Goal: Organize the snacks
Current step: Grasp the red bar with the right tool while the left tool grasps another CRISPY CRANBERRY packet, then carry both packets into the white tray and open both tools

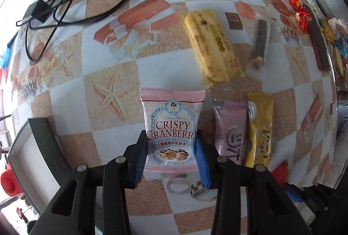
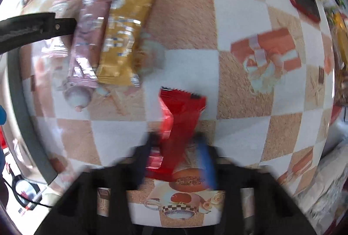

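Pink crinkly cranberry nougat packet (image 1: 171, 130) sits clamped in your left gripper (image 1: 171, 152); right gripper (image 2: 177, 147) pinches the red foil wrapper (image 2: 178, 124). Both picked, so next you lift and sort them.

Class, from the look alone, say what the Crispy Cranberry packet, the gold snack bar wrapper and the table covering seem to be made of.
Crispy Cranberry packet: probably matte plastic film, shown by its crimped, zigzag sealed ends.
Gold snack bar wrapper: likely metallised foil or plastic, with bright silver glints.
Table covering: seemingly printed vinyl or oilcloth, smooth with a soft sheen; uncertain.
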The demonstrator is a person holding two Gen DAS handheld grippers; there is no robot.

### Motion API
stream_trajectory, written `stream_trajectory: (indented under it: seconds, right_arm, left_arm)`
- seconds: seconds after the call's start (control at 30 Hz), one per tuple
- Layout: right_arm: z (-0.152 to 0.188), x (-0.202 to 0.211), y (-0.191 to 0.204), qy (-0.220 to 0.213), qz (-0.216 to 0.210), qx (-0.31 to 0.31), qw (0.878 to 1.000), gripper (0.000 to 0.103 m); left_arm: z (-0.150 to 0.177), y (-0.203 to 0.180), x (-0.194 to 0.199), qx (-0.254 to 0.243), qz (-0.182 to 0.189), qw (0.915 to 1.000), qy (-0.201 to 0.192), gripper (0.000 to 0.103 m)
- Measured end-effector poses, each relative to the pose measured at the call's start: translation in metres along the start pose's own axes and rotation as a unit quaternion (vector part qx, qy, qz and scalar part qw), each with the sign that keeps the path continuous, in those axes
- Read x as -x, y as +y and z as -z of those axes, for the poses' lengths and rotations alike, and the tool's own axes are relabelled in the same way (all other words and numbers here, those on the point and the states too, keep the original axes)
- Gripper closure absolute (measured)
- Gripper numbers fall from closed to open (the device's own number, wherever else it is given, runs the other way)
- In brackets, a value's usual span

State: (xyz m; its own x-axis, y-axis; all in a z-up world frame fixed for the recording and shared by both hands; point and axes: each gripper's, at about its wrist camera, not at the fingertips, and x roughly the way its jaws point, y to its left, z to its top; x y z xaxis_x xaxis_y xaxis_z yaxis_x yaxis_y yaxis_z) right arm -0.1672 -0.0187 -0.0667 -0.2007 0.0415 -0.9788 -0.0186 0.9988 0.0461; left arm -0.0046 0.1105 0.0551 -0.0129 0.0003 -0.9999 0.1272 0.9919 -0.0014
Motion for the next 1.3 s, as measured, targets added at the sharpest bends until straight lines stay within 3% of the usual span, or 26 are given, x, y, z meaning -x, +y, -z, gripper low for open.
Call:
stream_trajectory:
  seconds: [0.2, 0.6, 0.9, 1.3]
  right_arm:
    - [0.009, 0.003, -0.011, -0.013, -0.076, -0.005, 0.997, 0.081]
    - [0.028, 0.014, -0.013, -0.021, -0.084, 0.000, 0.996, 0.081]
    - [0.023, 0.035, 0.048, -0.035, -0.081, 0.064, 0.994, 0.081]
    - [0.023, 0.054, 0.144, -0.043, -0.089, 0.154, 0.983, 0.081]
  left_arm:
    - [0.037, 0.010, 0.016, 0.024, 0.025, 0.9992, -0.021, 0.059]
    - [0.128, 0.032, 0.056, 0.040, 0.036, 0.9973, -0.050, 0.059]
    - [0.166, 0.082, 0.082, 0.096, 0.033, 0.9922, -0.073, 0.059]
    - [0.199, 0.143, 0.084, 0.164, 0.021, 0.9833, -0.076, 0.059]
